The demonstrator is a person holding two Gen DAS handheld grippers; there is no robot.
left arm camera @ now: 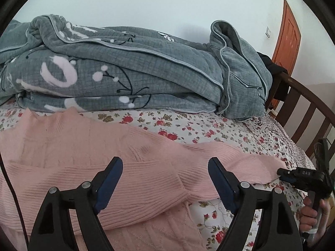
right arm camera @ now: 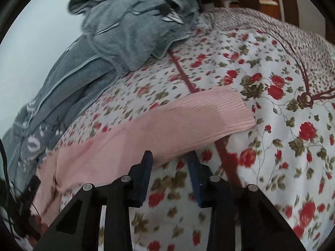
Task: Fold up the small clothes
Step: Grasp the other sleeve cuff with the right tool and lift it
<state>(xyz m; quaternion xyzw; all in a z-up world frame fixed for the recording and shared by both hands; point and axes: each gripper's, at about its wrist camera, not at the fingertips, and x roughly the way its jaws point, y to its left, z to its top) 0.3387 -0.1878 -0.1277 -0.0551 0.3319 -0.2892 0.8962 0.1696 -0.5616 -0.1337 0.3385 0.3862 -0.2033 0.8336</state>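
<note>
A pink ribbed sweater (left arm camera: 83, 156) lies spread on the floral bedsheet (left arm camera: 209, 129), one sleeve folded across its body and the other sleeve stretched to the right. My left gripper (left arm camera: 165, 167) is open above the folded sleeve, not touching it. My right gripper (left arm camera: 281, 172) shows at the far right, at the cuff of the stretched sleeve. In the right wrist view the right gripper (right arm camera: 170, 155) is open, its jaws straddling the near edge of the pink sleeve (right arm camera: 167, 125) without closing on it; the right finger sits under the fabric edge.
A bunched grey blanket (left arm camera: 125, 73) lies along the wall behind the sweater. A wooden bed rail (left arm camera: 303, 113) runs down the right side, with an orange door (left arm camera: 289, 41) beyond. A black cable (left arm camera: 12, 198) hangs at the left.
</note>
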